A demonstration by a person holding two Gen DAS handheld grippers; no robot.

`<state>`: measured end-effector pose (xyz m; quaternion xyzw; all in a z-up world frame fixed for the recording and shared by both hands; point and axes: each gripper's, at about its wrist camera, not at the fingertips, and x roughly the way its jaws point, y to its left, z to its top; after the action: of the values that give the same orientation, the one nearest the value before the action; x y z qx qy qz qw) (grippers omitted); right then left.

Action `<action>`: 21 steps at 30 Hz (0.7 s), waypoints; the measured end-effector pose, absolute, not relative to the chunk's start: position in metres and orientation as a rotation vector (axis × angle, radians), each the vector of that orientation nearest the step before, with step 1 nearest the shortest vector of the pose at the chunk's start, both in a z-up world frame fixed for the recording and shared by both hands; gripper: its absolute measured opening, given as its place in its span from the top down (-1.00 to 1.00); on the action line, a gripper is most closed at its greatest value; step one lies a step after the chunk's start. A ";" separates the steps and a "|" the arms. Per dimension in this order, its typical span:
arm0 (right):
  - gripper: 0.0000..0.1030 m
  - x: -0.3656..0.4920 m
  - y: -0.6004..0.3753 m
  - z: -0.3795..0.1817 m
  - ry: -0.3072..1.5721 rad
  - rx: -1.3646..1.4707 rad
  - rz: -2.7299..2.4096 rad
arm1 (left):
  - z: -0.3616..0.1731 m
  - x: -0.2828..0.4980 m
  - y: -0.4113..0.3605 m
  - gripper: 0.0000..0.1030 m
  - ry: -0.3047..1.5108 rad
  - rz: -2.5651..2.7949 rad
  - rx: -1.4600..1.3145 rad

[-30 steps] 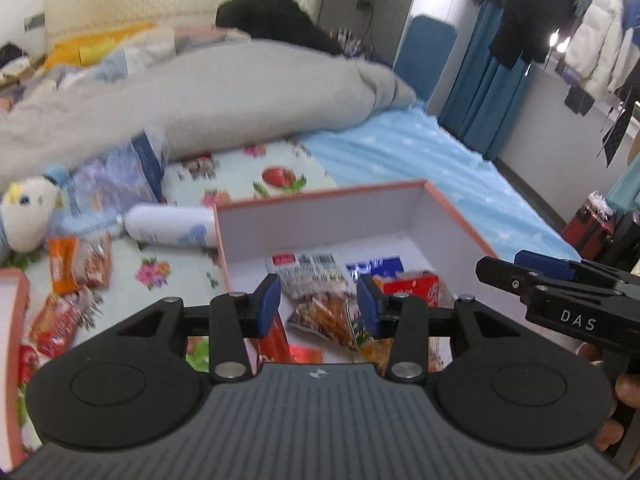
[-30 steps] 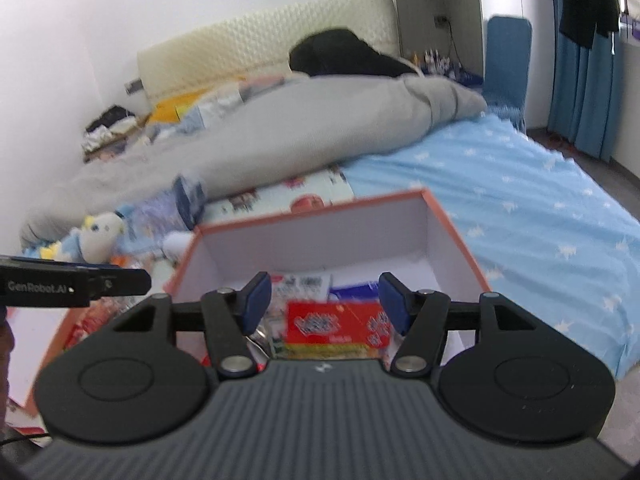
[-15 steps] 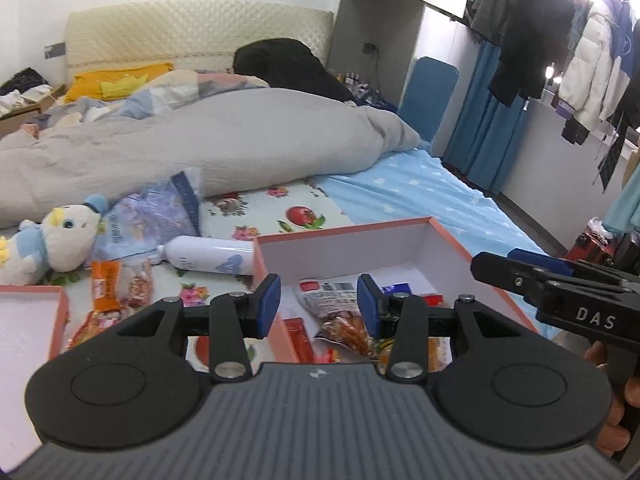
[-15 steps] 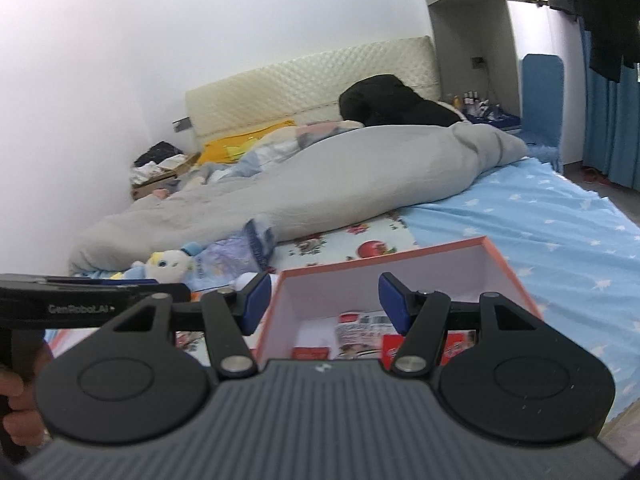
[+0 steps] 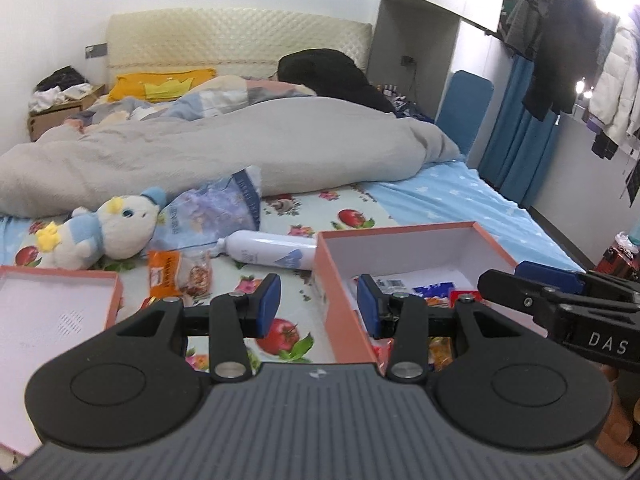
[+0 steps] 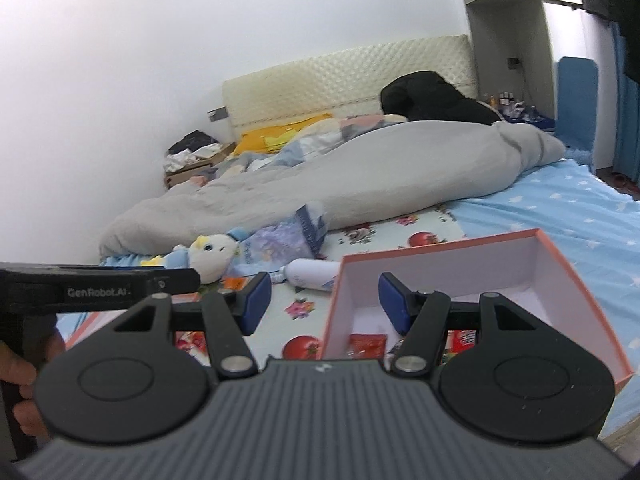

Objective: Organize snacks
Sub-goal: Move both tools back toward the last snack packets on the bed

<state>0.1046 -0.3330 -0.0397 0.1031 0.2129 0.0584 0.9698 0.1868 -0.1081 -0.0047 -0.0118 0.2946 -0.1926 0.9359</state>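
An orange box with white inside [image 5: 400,231] [image 6: 536,256] lies on the bed and holds several snack packets [image 5: 434,294] [image 6: 366,345]. More snacks lie loose on the flowered sheet, among them an orange packet [image 5: 178,274]. My left gripper [image 5: 319,306] hovers over the box's left wall, open, with nothing between its blue pads. My right gripper [image 6: 325,304] is open and empty too, above the box's near left corner. Each gripper shows in the other's view: the right gripper [image 5: 560,292] and the left gripper [image 6: 100,284].
The box's lid [image 5: 60,312] lies at the left. A plush toy [image 5: 108,232], a bluish bag [image 5: 212,216] and a white tube [image 5: 272,254] lie beyond the snacks. A grey duvet [image 5: 240,148] fills the back of the bed. A hand [image 6: 20,364] holds the left gripper.
Both grippers have drawn back from inside the box and shifted left, tilting up; the box now sits lower right in both views. The lid has come into the left view. Jaws unchanged.
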 end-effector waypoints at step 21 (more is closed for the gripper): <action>-0.20 0.106 -0.251 -0.067 0.510 0.155 0.220 | -0.041 0.163 -0.029 0.07 0.652 -0.284 -0.070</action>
<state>0.1064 -0.2512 -0.0674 0.0766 0.2514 0.1084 0.9587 0.1634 -0.0287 -0.0408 -0.0341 0.3192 -0.1391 0.9368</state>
